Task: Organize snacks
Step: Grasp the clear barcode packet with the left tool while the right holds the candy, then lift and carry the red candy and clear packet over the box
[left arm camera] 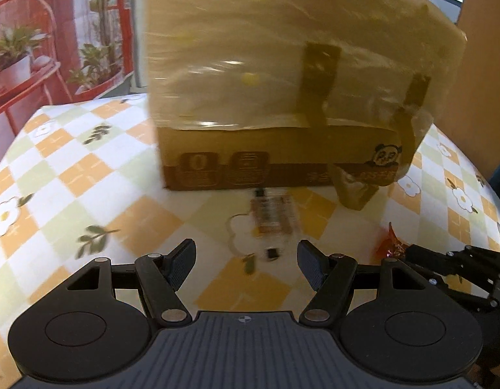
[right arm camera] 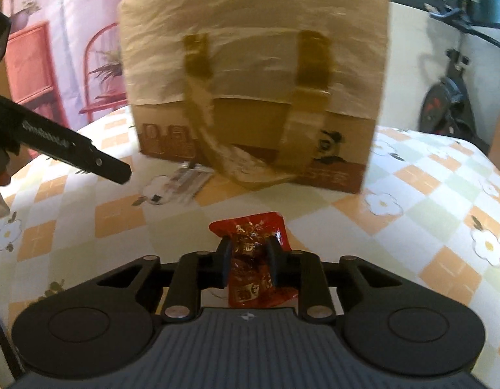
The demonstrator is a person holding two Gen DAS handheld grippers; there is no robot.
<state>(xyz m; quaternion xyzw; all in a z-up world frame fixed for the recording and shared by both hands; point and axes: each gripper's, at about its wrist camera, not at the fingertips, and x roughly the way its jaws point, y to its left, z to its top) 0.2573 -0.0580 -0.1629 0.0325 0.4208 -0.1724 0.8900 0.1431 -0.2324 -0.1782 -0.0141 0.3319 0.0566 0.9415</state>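
Observation:
A tall brown cardboard box (left arm camera: 282,81) wrapped in tape stands on the checkered table; it also shows in the right wrist view (right arm camera: 250,81). A clear-wrapped snack packet (left arm camera: 272,220) lies flat in front of the box, just beyond my open, empty left gripper (left arm camera: 246,259). The same packet shows in the right wrist view (right arm camera: 181,184). My right gripper (right arm camera: 250,256) is shut on a red snack packet (right arm camera: 253,259) and holds it above the table. The red packet (left arm camera: 390,243) and the right gripper (left arm camera: 457,265) appear at the right of the left wrist view.
The checkered tablecloth (left arm camera: 87,168) with flowers covers the table. A loose tape flap (right arm camera: 250,168) hangs from the box front onto the cloth. The left gripper's finger (right arm camera: 87,159) reaches in from the left. An exercise bike (right arm camera: 450,97) stands behind right.

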